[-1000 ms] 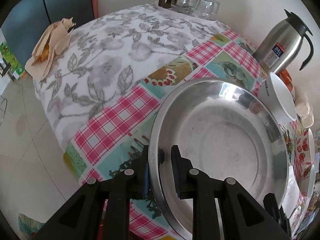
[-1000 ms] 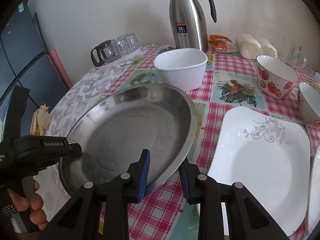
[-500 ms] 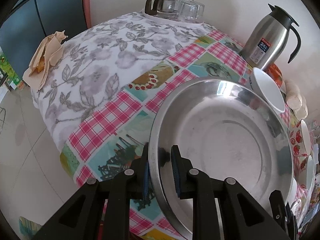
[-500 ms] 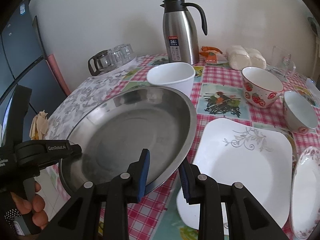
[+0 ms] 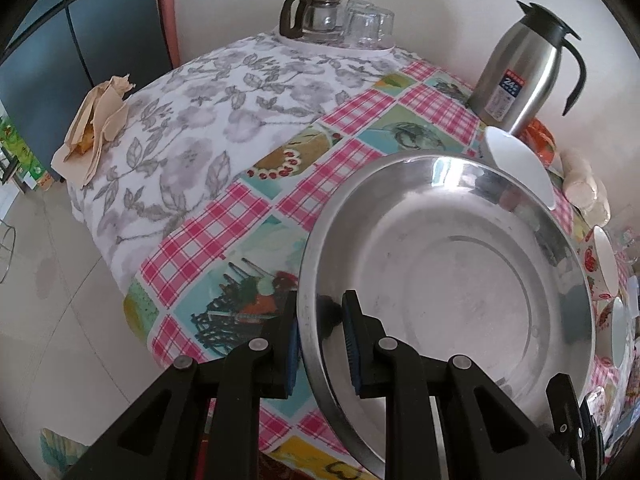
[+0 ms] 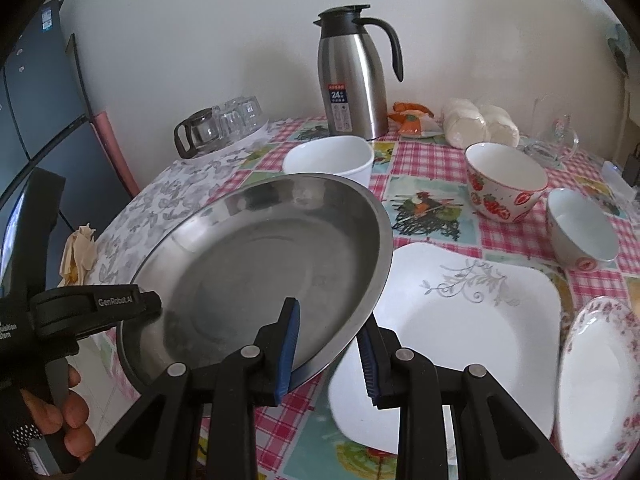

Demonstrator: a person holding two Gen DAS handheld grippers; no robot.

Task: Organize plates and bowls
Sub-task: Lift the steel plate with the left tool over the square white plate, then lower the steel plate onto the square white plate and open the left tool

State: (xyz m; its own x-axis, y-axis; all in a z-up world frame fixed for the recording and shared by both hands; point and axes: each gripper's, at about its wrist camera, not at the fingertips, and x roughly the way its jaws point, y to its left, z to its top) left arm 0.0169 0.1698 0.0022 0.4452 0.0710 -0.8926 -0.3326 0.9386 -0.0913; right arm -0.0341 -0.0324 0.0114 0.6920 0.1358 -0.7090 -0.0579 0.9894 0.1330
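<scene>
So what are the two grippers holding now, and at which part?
Both hold the round stainless steel plate by its rim: the left gripper at one edge, the right gripper at the opposite edge.

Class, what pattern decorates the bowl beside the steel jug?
Red strawberries on the bowl, clearest in the right wrist view.

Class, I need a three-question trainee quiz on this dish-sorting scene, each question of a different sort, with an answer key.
1. True or false: both the left gripper and the right gripper clamp the steel plate's rim.
2. What lies directly right of the steel plate in the right wrist view? A) square white plate B) strawberry bowl C) thermos
3. Fill in: the plain white bowl stands in front of the ____.

Key: 1 true; 2 A; 3 thermos.
</scene>
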